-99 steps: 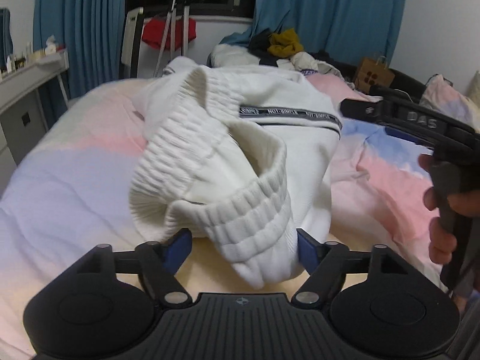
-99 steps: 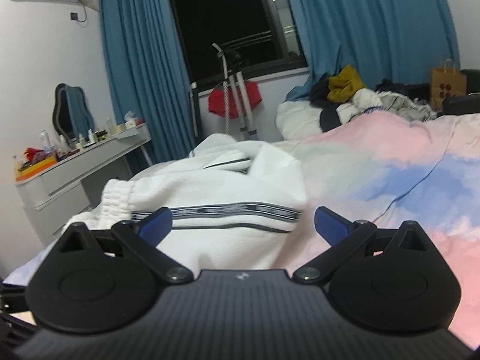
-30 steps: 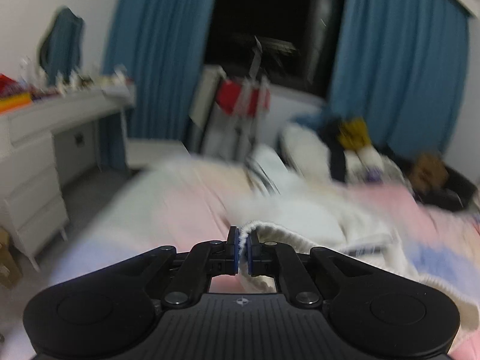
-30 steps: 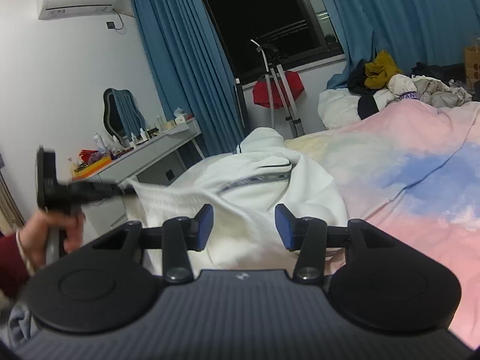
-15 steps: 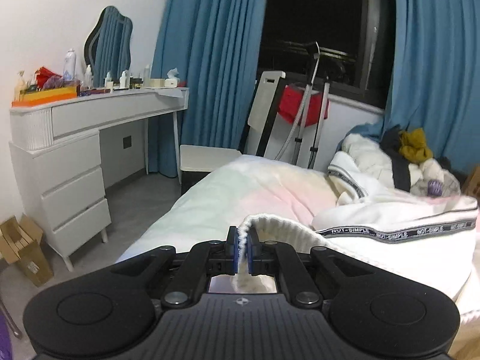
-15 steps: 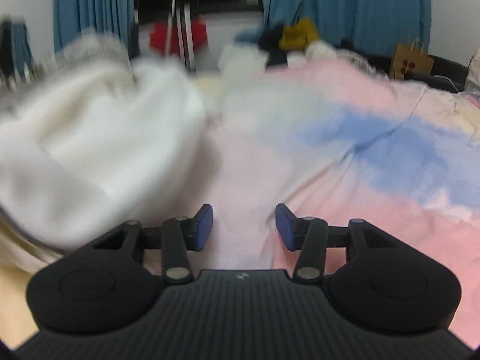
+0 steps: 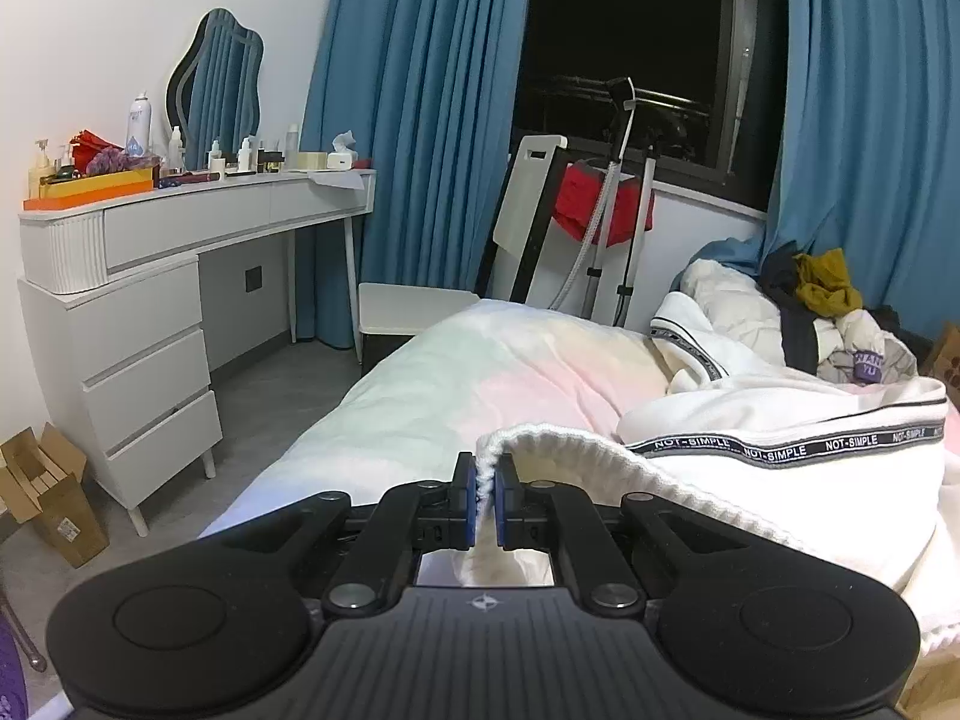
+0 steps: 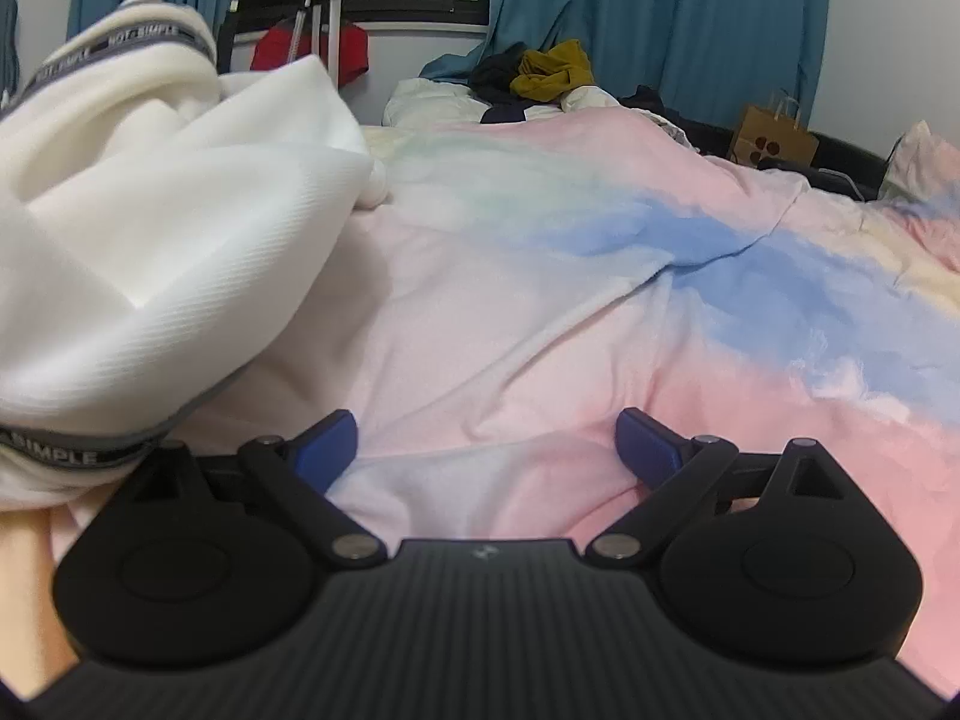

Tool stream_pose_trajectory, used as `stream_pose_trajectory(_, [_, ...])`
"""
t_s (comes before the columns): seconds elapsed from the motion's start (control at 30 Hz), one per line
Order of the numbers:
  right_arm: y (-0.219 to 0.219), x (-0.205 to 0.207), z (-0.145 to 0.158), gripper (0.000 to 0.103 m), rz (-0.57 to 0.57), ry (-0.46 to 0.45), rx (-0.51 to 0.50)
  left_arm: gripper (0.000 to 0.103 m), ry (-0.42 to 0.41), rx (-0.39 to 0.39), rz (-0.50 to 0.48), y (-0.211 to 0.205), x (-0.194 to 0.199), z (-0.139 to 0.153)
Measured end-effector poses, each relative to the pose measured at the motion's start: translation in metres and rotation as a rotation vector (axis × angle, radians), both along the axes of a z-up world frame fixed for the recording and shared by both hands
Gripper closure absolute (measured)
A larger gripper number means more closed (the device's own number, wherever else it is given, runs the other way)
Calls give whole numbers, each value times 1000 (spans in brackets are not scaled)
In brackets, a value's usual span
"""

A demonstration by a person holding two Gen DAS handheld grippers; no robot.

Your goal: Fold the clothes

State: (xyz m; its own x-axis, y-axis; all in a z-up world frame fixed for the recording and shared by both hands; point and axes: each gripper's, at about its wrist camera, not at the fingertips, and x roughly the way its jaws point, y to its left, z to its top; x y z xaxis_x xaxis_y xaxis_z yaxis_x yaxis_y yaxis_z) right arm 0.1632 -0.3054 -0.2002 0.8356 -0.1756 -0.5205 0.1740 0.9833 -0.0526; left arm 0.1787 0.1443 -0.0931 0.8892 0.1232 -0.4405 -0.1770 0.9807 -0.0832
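In the left wrist view, the left gripper (image 7: 485, 501) was clamped on the ribbed hem (image 7: 576, 450) of a white garment (image 7: 780, 480). The blue pads (image 7: 463, 504) pressed the knit edge between them at the centre of the picture. From there the hem ran toward 3 o'clock, and the rest of the garment lay in a heap on the bed (image 7: 480, 372) at about 2 to 3 o'clock. A black band (image 7: 792, 449) with the words NOT-SIMPLE crossed the heap. At 9 o'clock stood a white dresser (image 7: 150, 312) with bottles and a mirror (image 7: 216, 84) on it. Blue curtains (image 7: 420, 90) and a dark window (image 7: 636, 48) were at 12 o'clock. A pile of clothes (image 7: 816, 288) lay on the far end of the bed at 2 o'clock.

In the right wrist view, the right gripper (image 8: 486, 450) stood wide apart and its jaws were opening. Nothing was between them; only the pink and blue bed cover (image 8: 540, 312) showed there. The garment (image 8: 150, 252) lay on the bed at 9 to 10 o'clock, just beside the left finger (image 8: 327, 447), and its lettered band (image 8: 72, 450) hung near that finger. I cannot tell if it touched. A paper bag (image 8: 771, 135) stood at 1 o'clock behind the bed.
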Motion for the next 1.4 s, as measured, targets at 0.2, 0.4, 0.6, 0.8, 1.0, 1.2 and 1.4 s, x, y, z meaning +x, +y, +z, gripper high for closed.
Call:
stream_pose_trajectory(0.2, [0,1,0,8,1,2,2,97,12,0,-1,-1,-1,2])
stream_pose_trajectory(0.4, [1,0,0,8,1,2,2,97,21,8,-8,0,1,2])
stream_pose_trajectory(0.6, [1,0,0,8,1,2,2,97,26,12,-7,-1,1,4])
stream_pose_trajectory(0.8, [1,0,1,8,2,2,2,97,32,40,-11,-5,2,2])
stream_pose_trajectory(1.0, [2,0,1,8,1,2,1,97,35,62,-18,-8,-2,-3])
stream_pose_trajectory(1.2, [2,0,1,8,2,3,1,96,25,86,-37,-11,-4,-7])
stream_pose_trajectory(1.4, [3,1,1,8,2,3,0,96,19,87,-53,-9,-2,-9])
